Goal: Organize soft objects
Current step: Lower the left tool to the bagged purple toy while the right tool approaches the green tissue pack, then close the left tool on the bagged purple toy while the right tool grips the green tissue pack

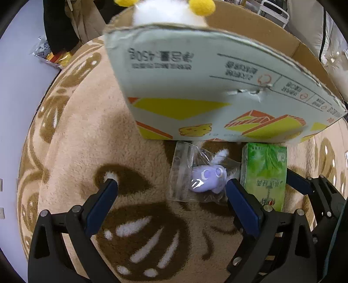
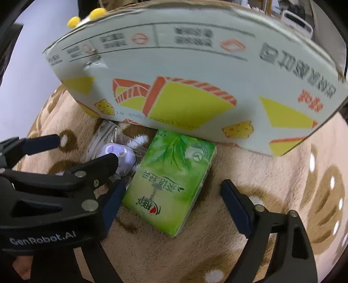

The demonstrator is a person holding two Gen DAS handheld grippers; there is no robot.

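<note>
A cardboard box point(image 1: 217, 87) is seen standing on a tan plush rug point(image 1: 87, 141) with brown markings. A white plush with yellow pompoms point(image 1: 165, 8) is seen at the box's far rim, inside it as far as can be told. Just in front of the box's near wall, a purple toy in a clear bag point(image 1: 206, 176) is laid on the rug, and a green tissue pack point(image 1: 265, 172) is laid beside it, one end close against the box.

The left tongs point(image 1: 171, 185) are held apart, low over the rug before the box; the bagged toy is found between their fingers, close to the inner side of the right one, with nothing gripped. The right tongs point(image 2: 171, 187) are likewise held apart, and the tissue pack point(image 2: 171, 178) is straddled by them without being clamped. Left of the box, foil snack packets point(image 1: 52, 54) are seen on a pale surface beyond the rug's edge.
</note>
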